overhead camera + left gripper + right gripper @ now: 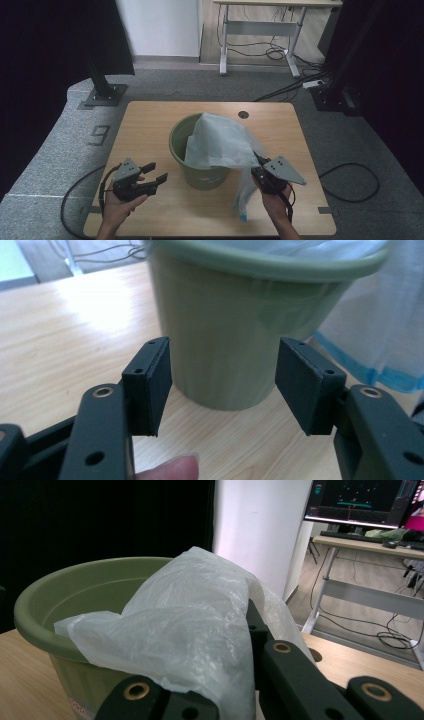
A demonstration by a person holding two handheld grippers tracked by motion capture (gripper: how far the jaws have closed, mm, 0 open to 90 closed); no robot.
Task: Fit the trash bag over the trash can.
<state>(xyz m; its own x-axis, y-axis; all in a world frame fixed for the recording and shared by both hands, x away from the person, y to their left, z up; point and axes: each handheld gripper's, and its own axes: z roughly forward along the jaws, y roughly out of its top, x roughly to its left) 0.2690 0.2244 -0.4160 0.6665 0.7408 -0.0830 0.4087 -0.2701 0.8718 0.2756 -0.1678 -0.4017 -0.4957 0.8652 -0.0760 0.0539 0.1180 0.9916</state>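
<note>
The right claw (260,167) is clamped on a translucent white plastic bag (220,142), its jaws pinching the film at the bag's near right side; in the right gripper view the crumpled plastic bunches up over the black jaws and hides the pads. From that pinch the bag spreads left over the rim of a green plastic bin (200,172), with part of it lying inside the bin's mouth and part draped down the outside on the right, where a loose tail with a blue edge hangs toward the bench (150,125). Beyond the bag, the left part of the bin's inside shows bare green wall.

The left claw (155,172) stands apart with nothing between its jaws. It sits left of the bin, clear of it, pointing toward the bin's side; in the left gripper view the green wall (220,340) lies beyond the gap between the two pads, and the bag's blue-edged film (370,335) hangs at the right.

The bin stands upright near the middle of the wooden bench.
</note>
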